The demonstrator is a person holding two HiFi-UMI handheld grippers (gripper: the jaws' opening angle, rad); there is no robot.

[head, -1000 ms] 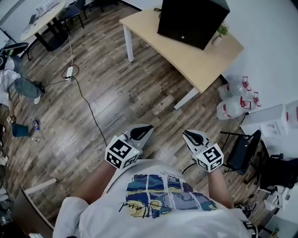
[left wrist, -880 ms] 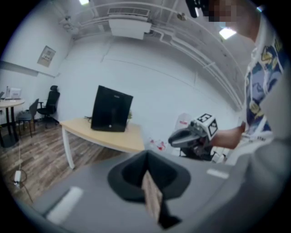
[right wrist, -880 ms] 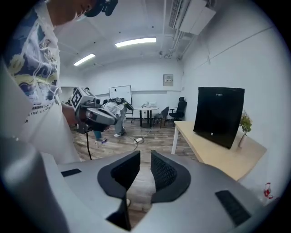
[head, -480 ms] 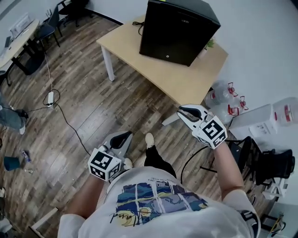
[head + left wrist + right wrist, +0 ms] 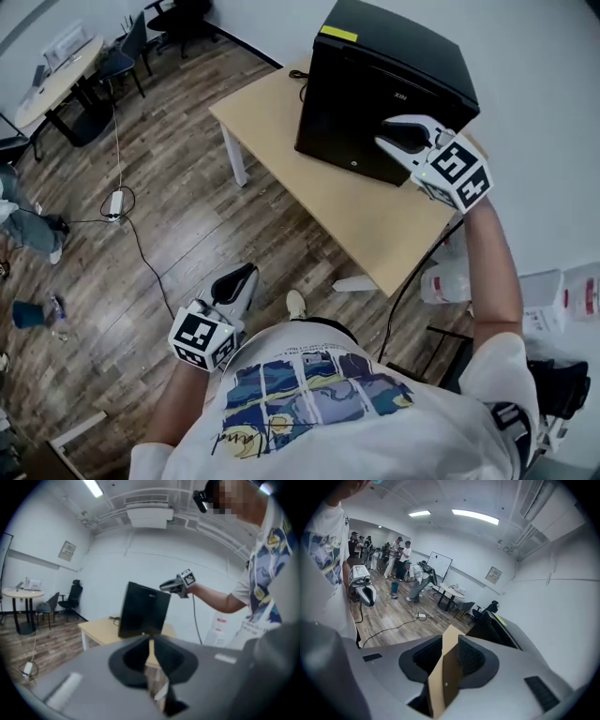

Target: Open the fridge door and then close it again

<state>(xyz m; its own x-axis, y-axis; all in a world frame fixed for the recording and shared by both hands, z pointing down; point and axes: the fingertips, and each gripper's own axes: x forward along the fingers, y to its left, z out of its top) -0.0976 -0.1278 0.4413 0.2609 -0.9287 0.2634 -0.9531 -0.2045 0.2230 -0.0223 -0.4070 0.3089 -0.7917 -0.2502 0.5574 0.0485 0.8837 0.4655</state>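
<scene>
the black fridge (image 5: 384, 89) is seen standing shut on the wooden table (image 5: 375, 234). the right gripper (image 5: 386, 131) is held close to its front face, jaws opening with nothing between them. the left gripper (image 5: 246, 272) is held low, jaws pressed together, empty. the door is judged rigid and seal-held — a firm pinch on its free edge is called for.

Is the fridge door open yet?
No: the head view shows the black fridge on the table with its front door flush against the cabinet, with no gap.
</scene>
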